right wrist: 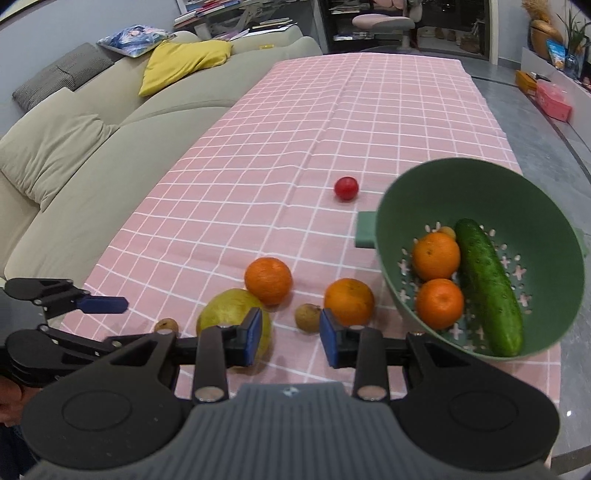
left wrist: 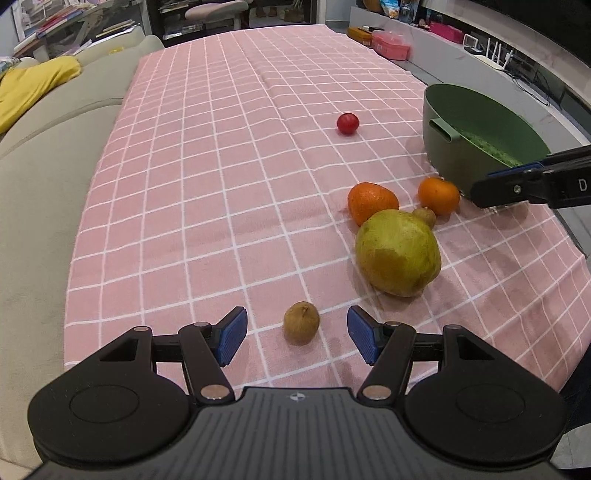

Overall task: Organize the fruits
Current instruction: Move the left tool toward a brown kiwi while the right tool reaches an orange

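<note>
The left gripper (left wrist: 297, 334) stands wide apart around a small brown fruit (left wrist: 301, 323) on the pink checked tablecloth (left wrist: 207, 192), its pads clear of it. The right gripper (right wrist: 291, 341), also spread and empty, hovers near a second brown fruit (right wrist: 307, 317), between the pomegranate (right wrist: 227, 314) and an orange (right wrist: 349, 301), beside the green colander (right wrist: 480, 177).

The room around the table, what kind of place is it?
Most likely a home living room: a beige sofa with a yellow cushion beside the table, and cluttered shelves behind.

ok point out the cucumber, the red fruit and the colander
cucumber (right wrist: 489, 288), right wrist view, middle of its body
red fruit (left wrist: 347, 123), left wrist view, centre of its skin
colander (right wrist: 480, 184), right wrist view, bare inner wall
</note>
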`<state>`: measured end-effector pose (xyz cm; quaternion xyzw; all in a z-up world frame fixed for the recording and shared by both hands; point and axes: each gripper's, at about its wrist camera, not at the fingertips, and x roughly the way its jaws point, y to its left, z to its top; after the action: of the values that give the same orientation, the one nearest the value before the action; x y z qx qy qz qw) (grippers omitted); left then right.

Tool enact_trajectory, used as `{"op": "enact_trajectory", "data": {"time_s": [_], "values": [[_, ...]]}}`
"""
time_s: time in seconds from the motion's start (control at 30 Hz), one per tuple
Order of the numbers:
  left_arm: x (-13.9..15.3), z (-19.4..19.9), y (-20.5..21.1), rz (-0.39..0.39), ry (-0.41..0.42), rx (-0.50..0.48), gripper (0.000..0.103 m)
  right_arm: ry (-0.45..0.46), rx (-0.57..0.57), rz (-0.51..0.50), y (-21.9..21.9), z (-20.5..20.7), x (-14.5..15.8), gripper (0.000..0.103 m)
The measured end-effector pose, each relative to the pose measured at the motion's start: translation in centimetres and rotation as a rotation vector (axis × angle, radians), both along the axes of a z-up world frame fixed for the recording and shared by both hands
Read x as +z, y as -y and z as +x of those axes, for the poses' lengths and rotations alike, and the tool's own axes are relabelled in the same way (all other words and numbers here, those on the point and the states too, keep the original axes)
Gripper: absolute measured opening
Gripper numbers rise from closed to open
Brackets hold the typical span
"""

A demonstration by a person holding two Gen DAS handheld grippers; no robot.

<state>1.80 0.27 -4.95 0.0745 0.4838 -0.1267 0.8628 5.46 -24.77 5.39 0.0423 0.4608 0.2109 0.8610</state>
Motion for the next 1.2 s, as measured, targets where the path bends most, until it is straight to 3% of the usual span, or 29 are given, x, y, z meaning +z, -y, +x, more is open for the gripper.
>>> {"op": "enact_trajectory", "data": {"time_s": [0.37, 0.93, 1.2], "values": [[-1.3, 0.6, 0.2, -0.015, -0.024, -0.022, 0.071, -0.018, 0.005, -0.002, -1.4, 1.1, -0.7, 0.032], [-2.6, 2.1, -0.3, -0.066, -0.049, -0.018, 0.068, -0.114, 0.004, -0.046, -6.2, 6.8, -3.3, 0.039], [-3.2, 2.4, -0.4, -0.081, -0.06, -0.018, 0.065, -0.092, 0.0, -0.055, -6.6, 8.0, -3.2, 0.039]]}}
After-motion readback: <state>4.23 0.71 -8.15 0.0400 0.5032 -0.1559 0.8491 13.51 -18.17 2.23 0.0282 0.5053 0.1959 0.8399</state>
